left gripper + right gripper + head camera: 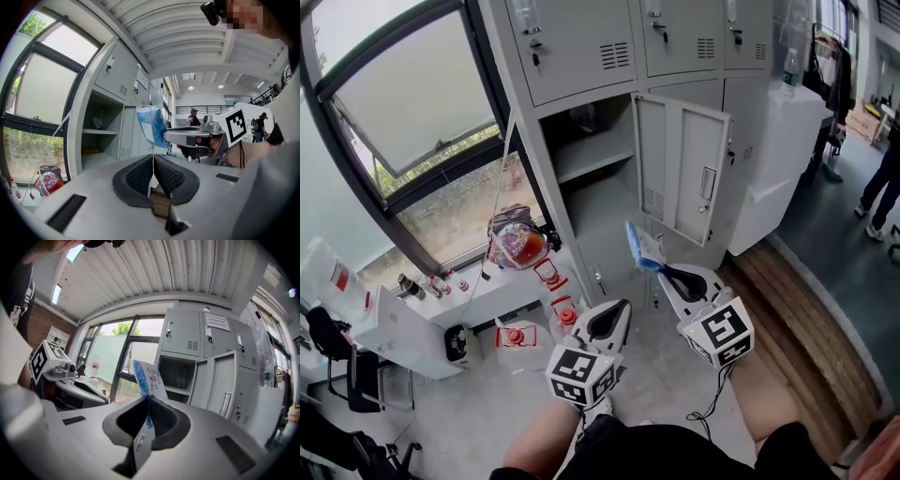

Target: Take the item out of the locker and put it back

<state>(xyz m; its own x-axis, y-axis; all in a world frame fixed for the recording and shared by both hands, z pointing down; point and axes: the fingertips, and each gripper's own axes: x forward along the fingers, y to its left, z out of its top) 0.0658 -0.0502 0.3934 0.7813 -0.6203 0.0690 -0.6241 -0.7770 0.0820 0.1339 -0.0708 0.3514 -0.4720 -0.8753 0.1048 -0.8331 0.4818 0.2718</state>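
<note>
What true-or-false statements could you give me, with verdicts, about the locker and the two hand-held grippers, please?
1. The right hand-held gripper is shut on the blue packet. True.
2. The left hand-held gripper grips the packet as well. False: its jaws are together with nothing between them.
3. The locker door stands open. True.
4. The blue packet lies on the shelf inside the locker. False: it is outside the locker, held up in front of the open compartment.

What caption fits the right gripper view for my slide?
The right gripper, shut on a blue packet, faces the open locker.
</note>
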